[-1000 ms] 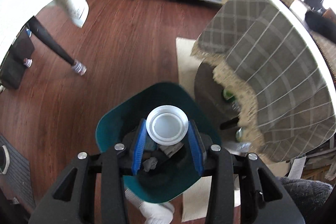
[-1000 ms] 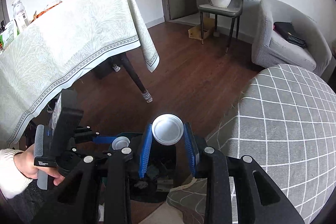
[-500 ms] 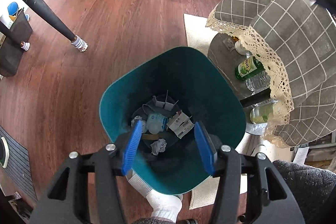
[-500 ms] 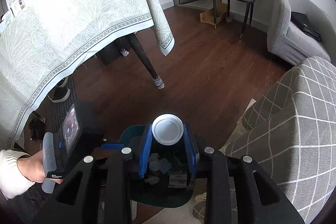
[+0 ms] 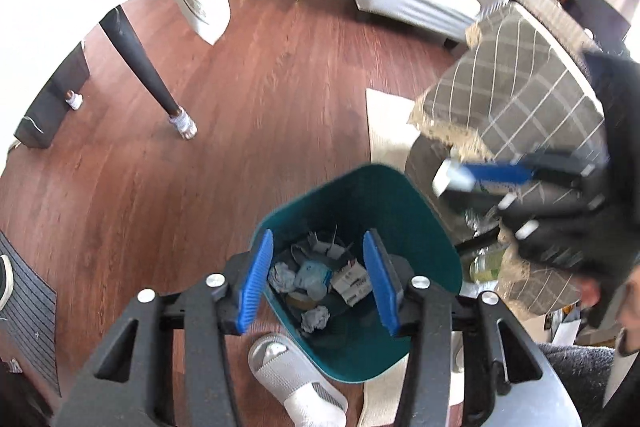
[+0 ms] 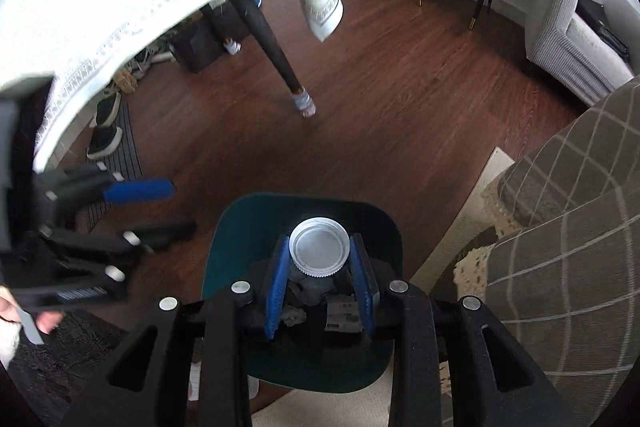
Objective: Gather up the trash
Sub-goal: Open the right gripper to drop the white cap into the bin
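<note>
Right gripper jaws grip lid over bin.

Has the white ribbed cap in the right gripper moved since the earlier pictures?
Yes. The white ribbed cap came from above the wooden floor down over the teal bin.

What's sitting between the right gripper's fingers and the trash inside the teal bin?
A white ribbed cap on a container clamped in the right gripper, directly above the teal bin, in the right wrist view.

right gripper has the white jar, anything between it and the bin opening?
Nothing visible. The white jar in the right gripper hangs over the open teal bin; the left gripper is empty and off to one side.
</note>
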